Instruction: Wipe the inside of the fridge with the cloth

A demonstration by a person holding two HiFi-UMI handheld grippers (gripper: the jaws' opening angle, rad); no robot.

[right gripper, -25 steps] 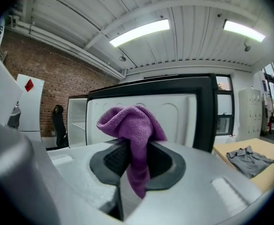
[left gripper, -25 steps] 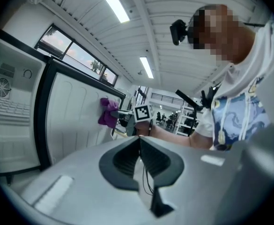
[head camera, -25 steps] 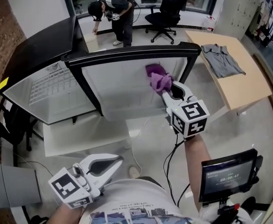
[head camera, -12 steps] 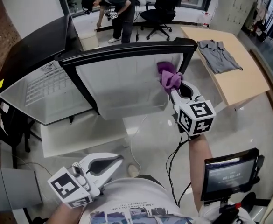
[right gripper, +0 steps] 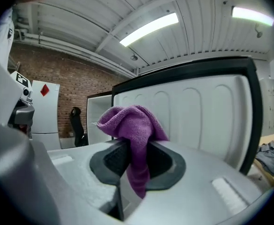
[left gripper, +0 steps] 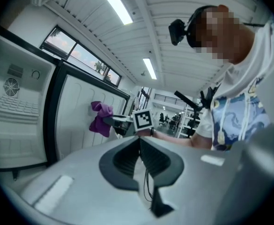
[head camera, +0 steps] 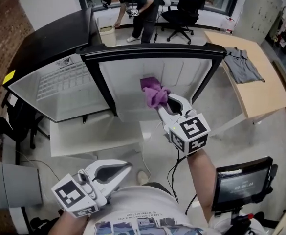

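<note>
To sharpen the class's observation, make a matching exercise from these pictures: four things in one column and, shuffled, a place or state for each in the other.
Column one:
1. cloth
2. left gripper
3. shirt
4. office chair

Column two:
A. lying on the wooden table
B. clamped in the right gripper
C. shut and empty
D. standing beyond the fridge

Pairs: 1-B, 2-C, 3-A, 4-D.
</note>
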